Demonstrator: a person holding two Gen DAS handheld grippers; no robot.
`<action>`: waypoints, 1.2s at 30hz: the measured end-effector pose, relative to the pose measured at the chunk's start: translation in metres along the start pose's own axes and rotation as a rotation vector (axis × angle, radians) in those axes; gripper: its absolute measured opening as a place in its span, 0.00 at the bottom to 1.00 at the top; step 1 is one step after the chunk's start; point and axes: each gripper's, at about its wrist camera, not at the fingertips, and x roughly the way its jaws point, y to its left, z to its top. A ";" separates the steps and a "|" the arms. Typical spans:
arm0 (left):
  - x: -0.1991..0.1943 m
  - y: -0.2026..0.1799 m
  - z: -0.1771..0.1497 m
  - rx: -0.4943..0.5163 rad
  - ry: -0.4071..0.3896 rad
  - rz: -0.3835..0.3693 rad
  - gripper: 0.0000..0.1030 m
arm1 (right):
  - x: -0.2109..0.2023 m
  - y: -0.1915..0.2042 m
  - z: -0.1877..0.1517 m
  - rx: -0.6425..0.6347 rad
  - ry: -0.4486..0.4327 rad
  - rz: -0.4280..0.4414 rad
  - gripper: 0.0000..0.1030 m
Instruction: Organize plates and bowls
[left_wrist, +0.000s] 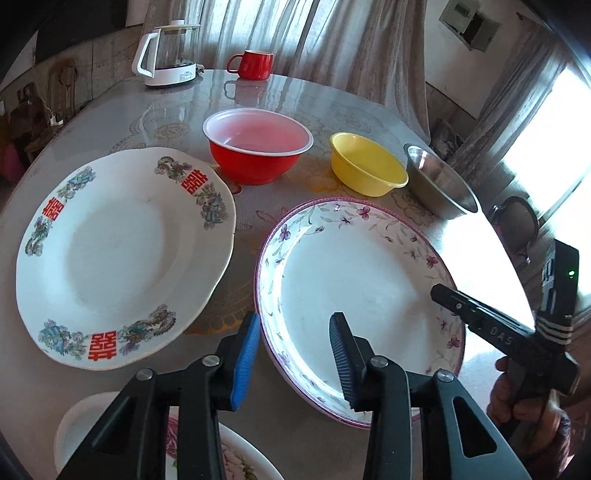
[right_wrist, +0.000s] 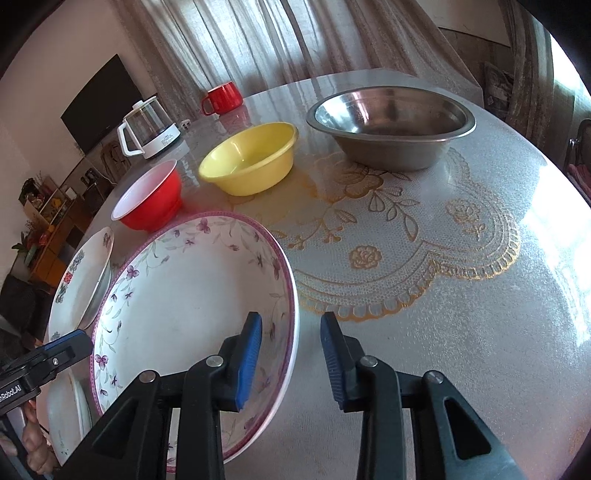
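steel bowl: brushed metal, shiny | yellow bowl: smooth plastic | floral plate: glossy glazed ceramic | desk: glossy clear cover over lace cloth

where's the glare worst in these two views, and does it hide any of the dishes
Left wrist view: window light blows out the table right of the purple-flowered plate, washing out part of its right rim; steel bowl stays readable. Right wrist view: softer sheen on the table's right edge; no dish hidden. Both views bend at the edges.
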 end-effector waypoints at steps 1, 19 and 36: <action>0.002 0.000 0.002 0.011 0.006 0.019 0.32 | 0.001 0.001 0.001 -0.007 0.004 0.002 0.32; 0.001 0.001 -0.005 0.096 -0.011 0.018 0.28 | 0.005 0.001 0.002 -0.094 0.043 0.052 0.17; -0.049 -0.060 -0.010 0.243 -0.129 -0.149 0.09 | -0.001 0.029 -0.017 -0.133 0.066 0.123 0.17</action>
